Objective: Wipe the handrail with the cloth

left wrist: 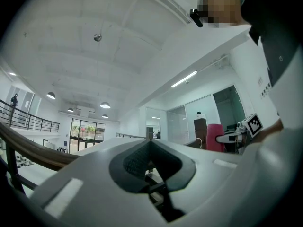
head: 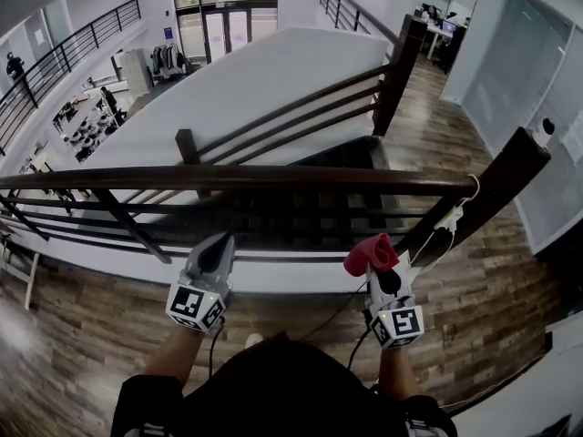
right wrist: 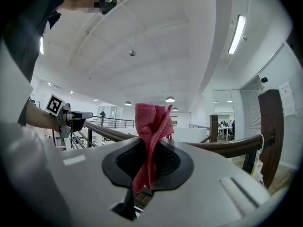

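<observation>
Cloth (right wrist: 150, 122), red and crumpled, pinched upright in right gripper (right wrist: 150, 150) jaws; left gripper (left wrist: 150, 146) jaws together, empty.

Your head camera looks forward and steeply down over the dark brown wooden handrail (head: 273, 178) into the dark stairwell (head: 310, 212), with both grippers close to its bottom edge. The camera on your left gripper (head: 215, 248) sits close behind its jaws and tilts up toward the white ceiling (left wrist: 118, 41). The one on your right gripper (head: 381, 276) does likewise. All three views share the handrail and the red woven cloth (right wrist: 151, 126) pinched in the right jaws. Each gripper view catches the other gripper at its side.
</observation>
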